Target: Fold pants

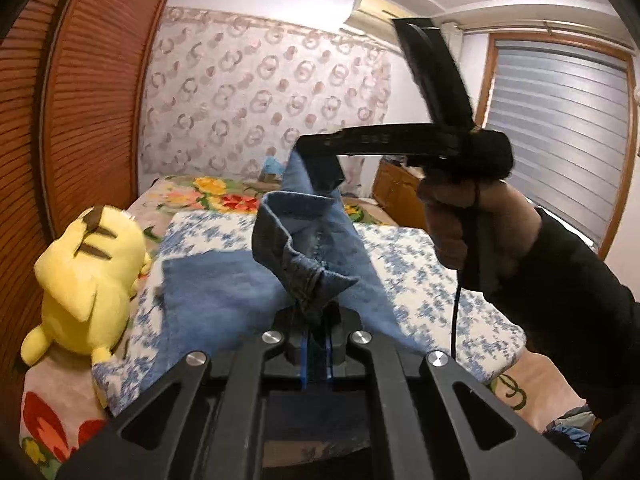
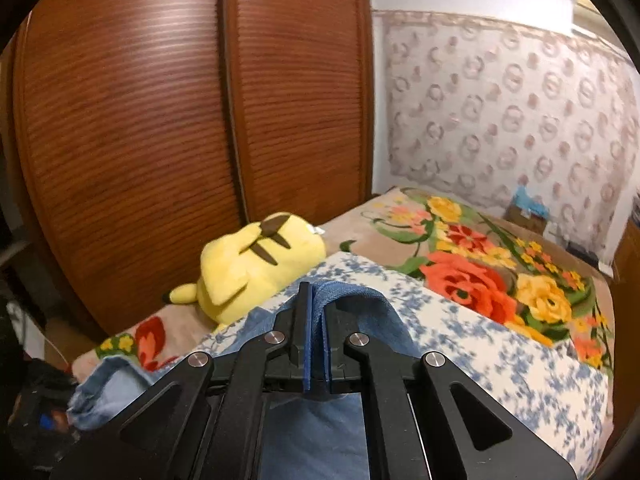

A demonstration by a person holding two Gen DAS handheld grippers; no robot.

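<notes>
- The bed (image 2: pixel 480 272) is carrying a flowered blanket, and a blue-and-white floral cloth (image 1: pixel 420 272) is lying over it as the folding surface.
- The pants (image 1: pixel 224 292), in blue denim, are lying partly flat on that cloth, while one end is hanging lifted above it between the two grippers.
- A yellow plush toy (image 1: pixel 88 276) is lying at the left edge of the cloth, just beside the denim but apart from it.
- The right gripper (image 1: pixel 326 178) is pinching a raised fold of denim, with a hand (image 1: pixel 460 220) gripping its handle.
- The left gripper (image 1: pixel 316 316) is clenching a bunched, darker hem directly in front of its camera.
- Judgement: the fold is at an early stage. The fabric is only being raised; carrying it across, laying it down and smoothing it are all still to do.
</notes>
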